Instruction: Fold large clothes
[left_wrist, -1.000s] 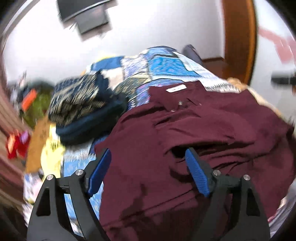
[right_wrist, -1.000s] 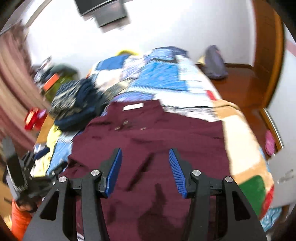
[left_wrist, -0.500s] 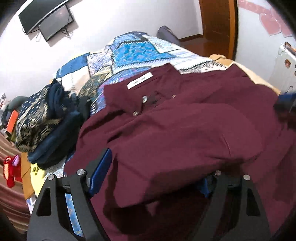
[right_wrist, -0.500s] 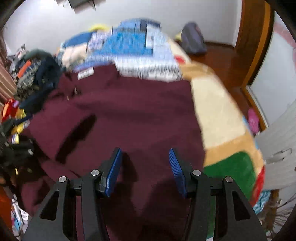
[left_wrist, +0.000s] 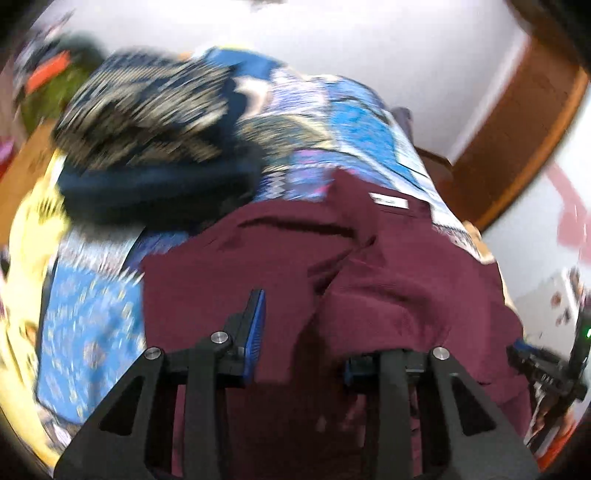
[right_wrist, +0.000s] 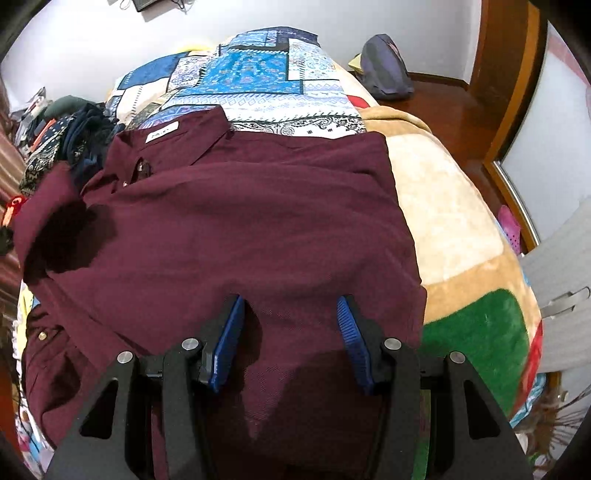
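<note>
A large maroon button shirt (right_wrist: 236, 221) lies on the bed, collar and white label (right_wrist: 162, 133) at the far end. Its left part is folded over its front. My right gripper (right_wrist: 291, 332) is open just above the shirt's near hem, with nothing between the fingers. In the blurred left wrist view the shirt (left_wrist: 369, 280) bunches up in a raised fold. My left gripper (left_wrist: 306, 339) is open at the shirt's left side; that fold drapes over its right finger and hides the pad.
A patchwork bedspread (right_wrist: 258, 74) and a tan and green blanket (right_wrist: 443, 229) cover the bed. A pile of dark patterned clothes (left_wrist: 147, 140) lies left of the shirt. A grey bag (right_wrist: 384, 70) sits on the wooden floor at the back right.
The left gripper swung left and lower, so the clothes pile fills its view. The right gripper drew back to the near hem. The shirt's left part stays folded over.
</note>
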